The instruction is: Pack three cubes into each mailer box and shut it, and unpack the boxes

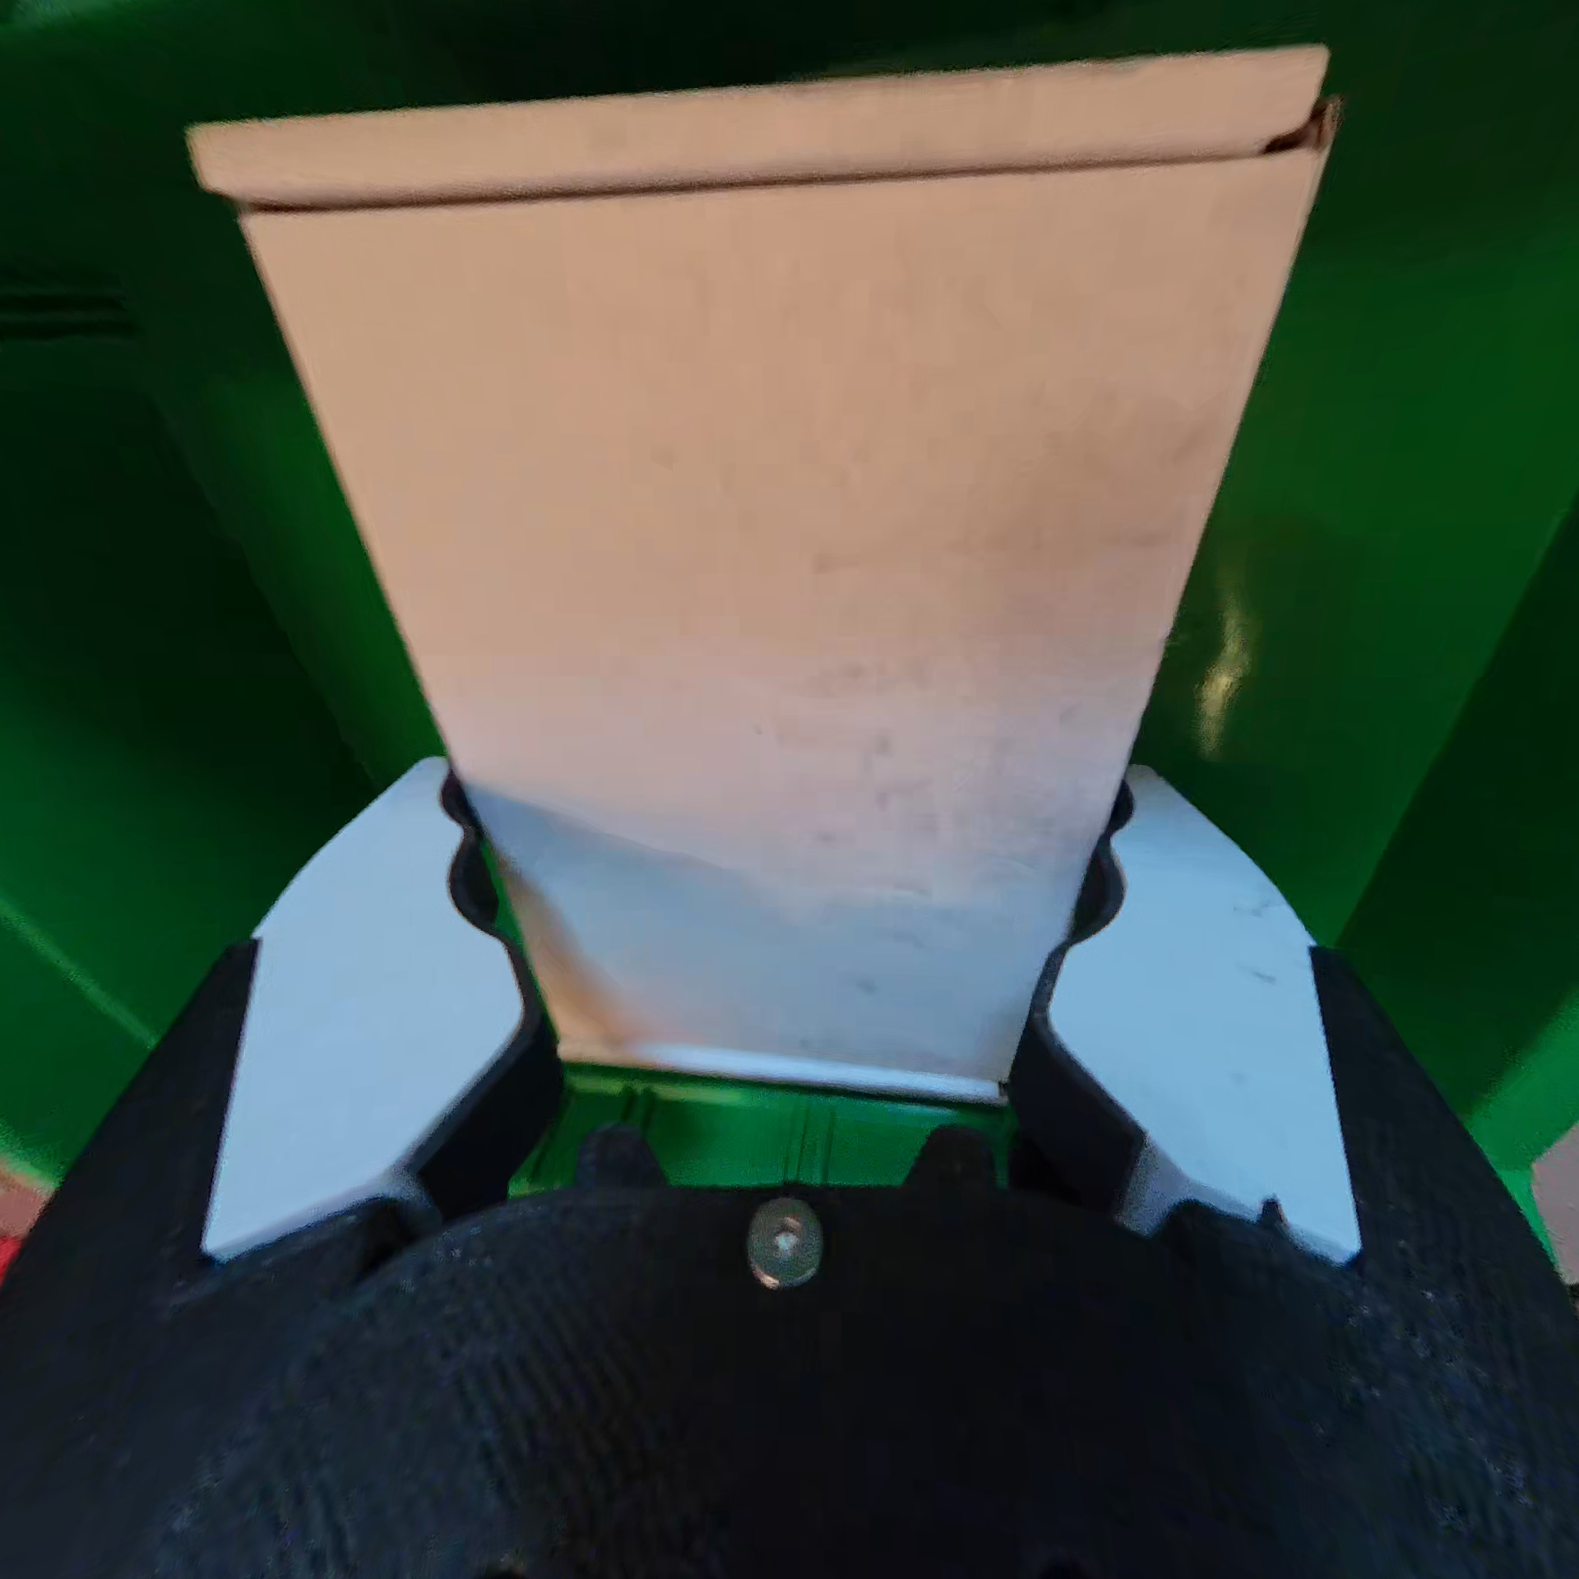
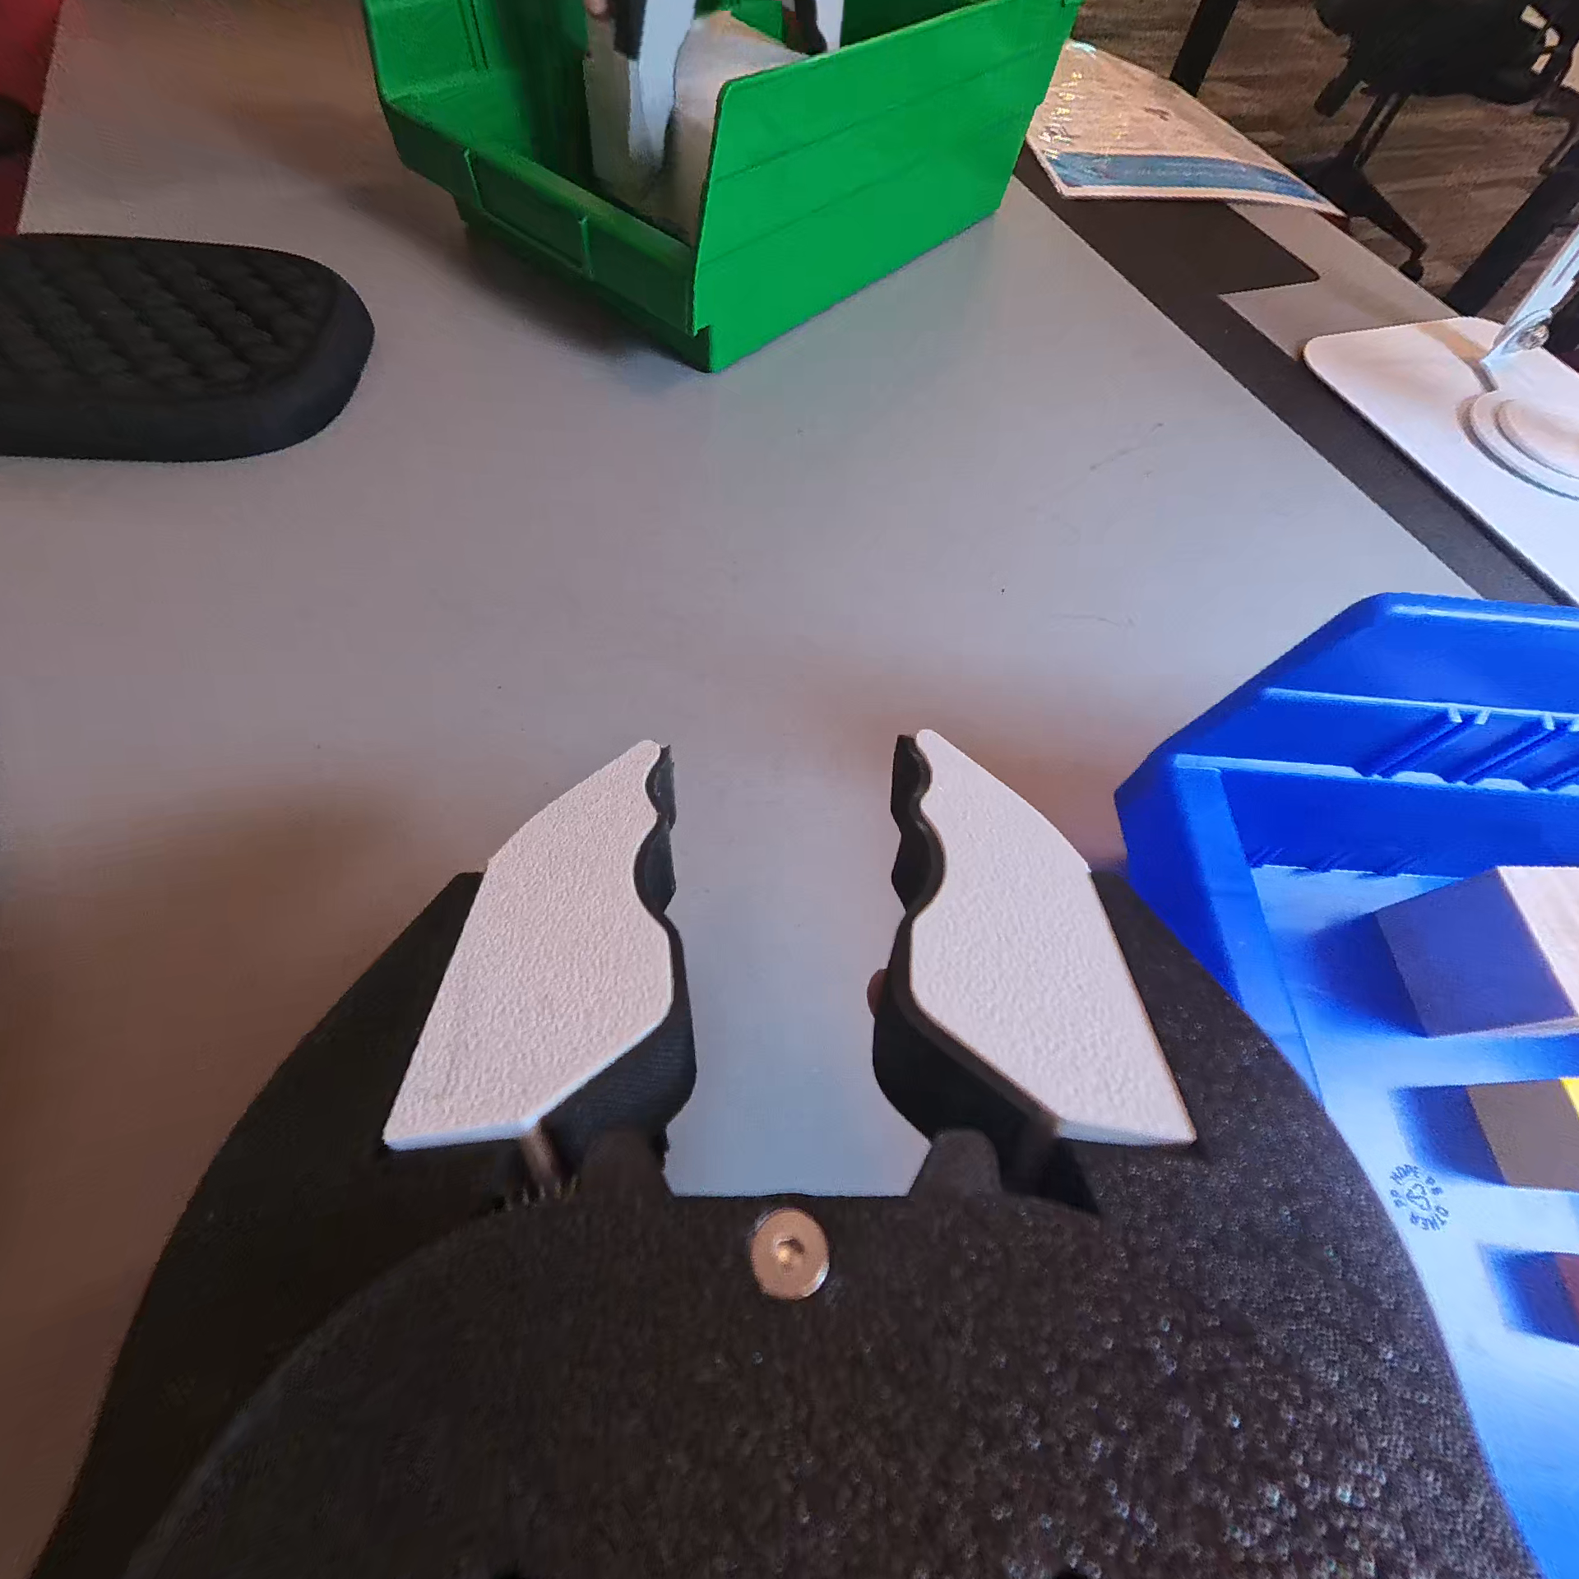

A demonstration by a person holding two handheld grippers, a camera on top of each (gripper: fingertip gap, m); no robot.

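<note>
In the left wrist view my left gripper (image 1: 786,786) is shut on a closed cardboard mailer box (image 1: 769,478), with both fingers pressed on its narrow sides. The box stands inside a green bin (image 1: 171,598). In the right wrist view my right gripper (image 2: 782,752) is open and empty above the grey table (image 2: 598,555). The green bin (image 2: 820,171) stands at the far side of the table, with the left gripper (image 2: 632,77) and the pale box (image 2: 709,77) showing inside it. A blue bin (image 2: 1282,812) at the right holds cubes (image 2: 1444,965).
A black textured pad (image 2: 154,342) lies at the left of the table. A white lamp base (image 2: 1470,402) and a sheet of paper (image 2: 1153,128) lie on the neighbouring surface at the right. Chair legs (image 2: 1384,111) stand beyond.
</note>
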